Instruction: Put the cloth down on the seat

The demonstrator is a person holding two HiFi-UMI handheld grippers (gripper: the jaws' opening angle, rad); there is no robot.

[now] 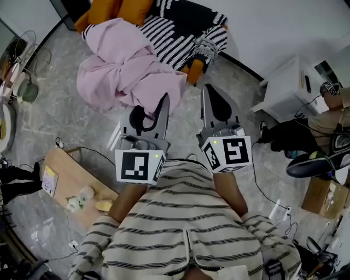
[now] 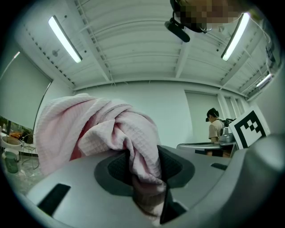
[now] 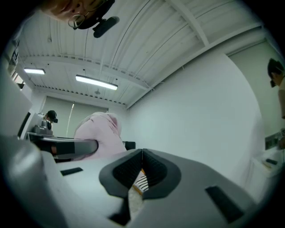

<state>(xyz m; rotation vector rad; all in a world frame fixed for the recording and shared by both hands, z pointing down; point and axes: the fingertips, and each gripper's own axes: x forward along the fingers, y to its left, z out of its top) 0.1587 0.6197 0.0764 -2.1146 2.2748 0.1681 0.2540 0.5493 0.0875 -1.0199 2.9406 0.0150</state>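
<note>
A big pink cloth [image 1: 128, 74] hangs bunched in the air in front of the seat, a sofa with orange cushions [image 1: 117, 11] and a black-and-white striped blanket [image 1: 175, 38]. My left gripper [image 1: 149, 108] points up and is shut on a fold of the pink cloth [image 2: 89, 129]; the fabric is pinched between its dark pads [image 2: 171, 167] and piles above them. Beside it on the right, my right gripper [image 1: 210, 91] also points up, apart from the cloth. In the right gripper view its jaws [image 3: 142, 153] meet at the tips with nothing between them.
A low wooden table [image 1: 65, 180] with small items stands at the left, with cables on the grey floor around it. A white cabinet [image 1: 290, 87] and a seated person [image 1: 322, 120] are at the right. Another person [image 2: 216, 129] stands far off.
</note>
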